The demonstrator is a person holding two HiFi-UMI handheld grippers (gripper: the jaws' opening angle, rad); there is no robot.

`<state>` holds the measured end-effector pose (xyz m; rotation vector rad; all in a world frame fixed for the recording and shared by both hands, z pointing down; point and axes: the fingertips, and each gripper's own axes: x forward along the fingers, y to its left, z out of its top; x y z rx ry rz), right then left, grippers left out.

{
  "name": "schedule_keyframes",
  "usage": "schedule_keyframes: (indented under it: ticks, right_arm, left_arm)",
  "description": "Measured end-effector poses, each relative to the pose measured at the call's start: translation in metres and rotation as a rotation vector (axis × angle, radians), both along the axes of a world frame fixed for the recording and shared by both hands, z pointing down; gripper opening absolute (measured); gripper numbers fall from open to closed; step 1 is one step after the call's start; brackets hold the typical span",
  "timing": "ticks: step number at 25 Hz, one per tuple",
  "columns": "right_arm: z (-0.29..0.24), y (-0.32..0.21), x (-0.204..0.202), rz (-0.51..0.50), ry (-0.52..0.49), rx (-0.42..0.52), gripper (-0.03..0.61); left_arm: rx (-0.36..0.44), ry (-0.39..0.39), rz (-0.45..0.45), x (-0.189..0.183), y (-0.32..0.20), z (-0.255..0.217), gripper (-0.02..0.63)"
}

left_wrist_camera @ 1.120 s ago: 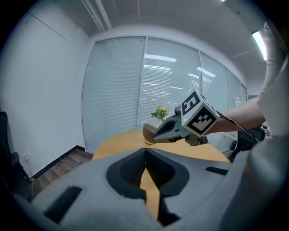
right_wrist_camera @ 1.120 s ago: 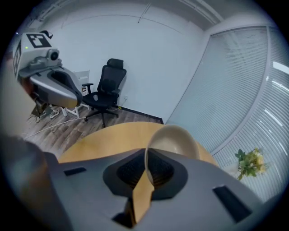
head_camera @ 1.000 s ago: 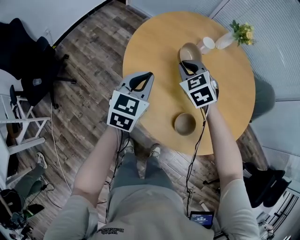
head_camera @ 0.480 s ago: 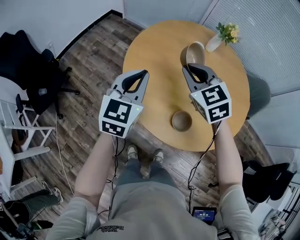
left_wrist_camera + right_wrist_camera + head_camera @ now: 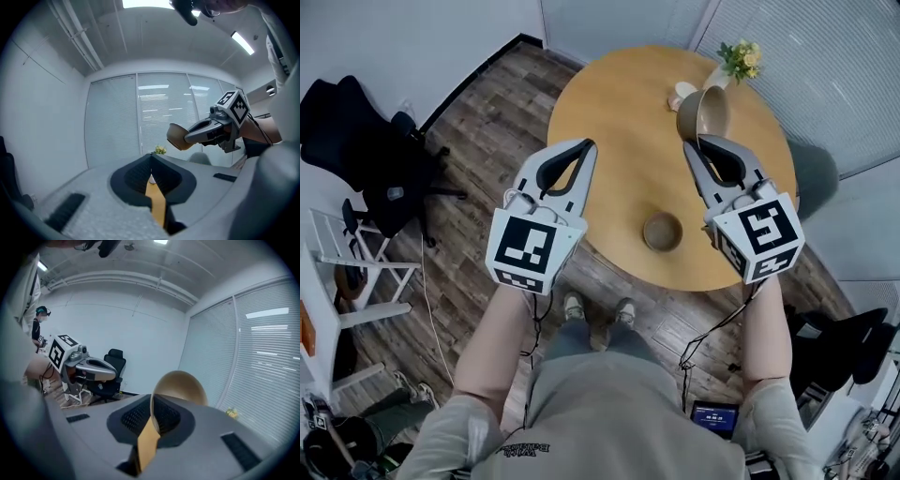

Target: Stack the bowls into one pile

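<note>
The right gripper [image 5: 701, 142] is clamped on the rim of a tan bowl [image 5: 704, 112], holding it tilted on edge in the air above the 1 o'clock part of the round tabletop [image 5: 609, 103]. The second tan bowl [image 5: 663, 231] sits upright near the tabletop's 6 o'clock edge, at about 7 o'clock from the held one and well apart. The left gripper [image 5: 583, 146] is closed on nothing, off at 9 o'clock. Both bowls look stiff, light and smooth-walled. A rim pinch seems the only hold, and it may let the bowl swing.
</note>
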<state>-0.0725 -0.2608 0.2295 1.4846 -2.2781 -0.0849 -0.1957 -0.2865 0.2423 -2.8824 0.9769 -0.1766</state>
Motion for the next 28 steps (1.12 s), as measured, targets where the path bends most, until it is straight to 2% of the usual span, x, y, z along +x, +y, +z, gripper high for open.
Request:
schedule_keyframes:
  ticks: [13, 20, 28]
  right_arm:
    - [-0.040, 0.080, 0.005, 0.075, -0.073, 0.085, 0.035]
    - [-0.055, 0.123, 0.017, 0.124, -0.089, 0.142, 0.035]
    - [-0.042, 0.160, 0.005, 0.112, -0.177, 0.106, 0.035]
  left_arm:
    - [0.087, -0.001, 0.023, -0.004, 0.057, -0.046, 0.018]
    - [0.065, 0.017, 0.060, -0.004, 0.090, -0.052, 0.018]
    - [0.034, 0.012, 0.075, -0.003, 0.126, -0.046, 0.018]
